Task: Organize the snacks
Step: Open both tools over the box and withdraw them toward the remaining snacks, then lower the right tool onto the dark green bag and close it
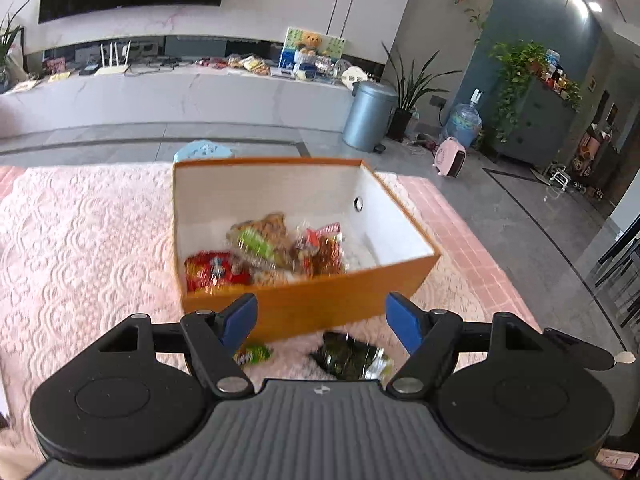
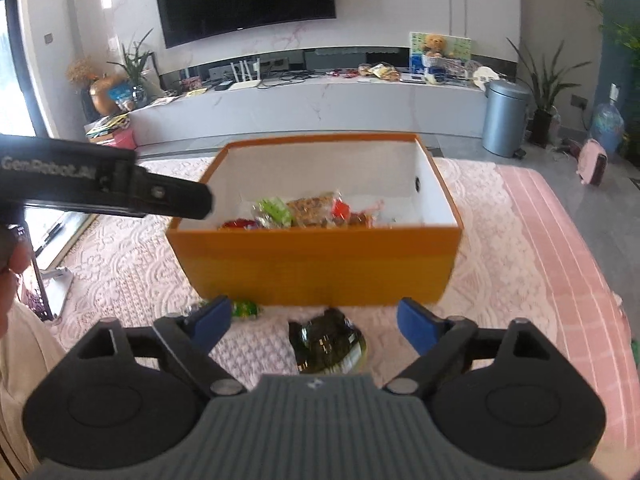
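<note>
Right wrist view: our right hand-held gripper and left hand-held gripper are released, empty. We risk nudging the box while reaching the dark packet just beside it.

One orange box, open-topped, on one pink cloth. Inside the box: a blurred heap of snack packets, at least four, exact count unclear; red ones at 8 and 3 o'clock of the heap, a green one near its middle. Outside, at 6 o'clock of the box: one dark green packet and one small green packet. Grippers: two.
</note>
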Tool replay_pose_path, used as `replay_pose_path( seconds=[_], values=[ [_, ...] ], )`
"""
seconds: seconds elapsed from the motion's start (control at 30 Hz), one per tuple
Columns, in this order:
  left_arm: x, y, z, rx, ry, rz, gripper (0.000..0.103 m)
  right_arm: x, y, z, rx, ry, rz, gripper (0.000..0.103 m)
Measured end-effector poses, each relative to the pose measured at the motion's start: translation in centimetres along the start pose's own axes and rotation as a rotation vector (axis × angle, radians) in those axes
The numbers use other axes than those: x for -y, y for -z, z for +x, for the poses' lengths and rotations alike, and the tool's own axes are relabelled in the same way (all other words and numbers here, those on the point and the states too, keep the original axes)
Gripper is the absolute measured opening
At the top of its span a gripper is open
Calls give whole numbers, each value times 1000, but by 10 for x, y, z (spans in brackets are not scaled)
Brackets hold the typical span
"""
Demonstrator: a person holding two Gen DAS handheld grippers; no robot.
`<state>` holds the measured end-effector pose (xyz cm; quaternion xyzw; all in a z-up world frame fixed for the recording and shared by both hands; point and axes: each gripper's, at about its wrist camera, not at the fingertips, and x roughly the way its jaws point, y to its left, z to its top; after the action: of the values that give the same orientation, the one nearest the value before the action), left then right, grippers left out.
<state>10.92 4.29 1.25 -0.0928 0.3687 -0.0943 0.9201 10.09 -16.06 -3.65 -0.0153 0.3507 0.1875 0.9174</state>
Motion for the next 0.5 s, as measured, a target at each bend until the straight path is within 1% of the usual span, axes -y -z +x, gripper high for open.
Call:
replay_pose_path(
  seconds=[0.13, 0.2, 0.33, 0.43, 0.5],
  values=[
    [-8, 21, 3, -36, -22, -16, 86, 2, 22, 3, -30, 20, 14, 89],
    [-12, 32, 8, -60, -52, -22, 87, 2, 27, 6, -43, 18, 22, 89],
    [-16, 48, 15, -107, -80, -30, 87, 1, 36, 13, -55, 30, 29, 94],
    [-21, 53, 18, -111, -80, -50, 87, 0, 42, 21, -68, 45, 31, 95],
    [-23, 54, 18, -90, -80, -68, 87, 0, 45, 25, -81, 55, 33, 95]
  ],
)
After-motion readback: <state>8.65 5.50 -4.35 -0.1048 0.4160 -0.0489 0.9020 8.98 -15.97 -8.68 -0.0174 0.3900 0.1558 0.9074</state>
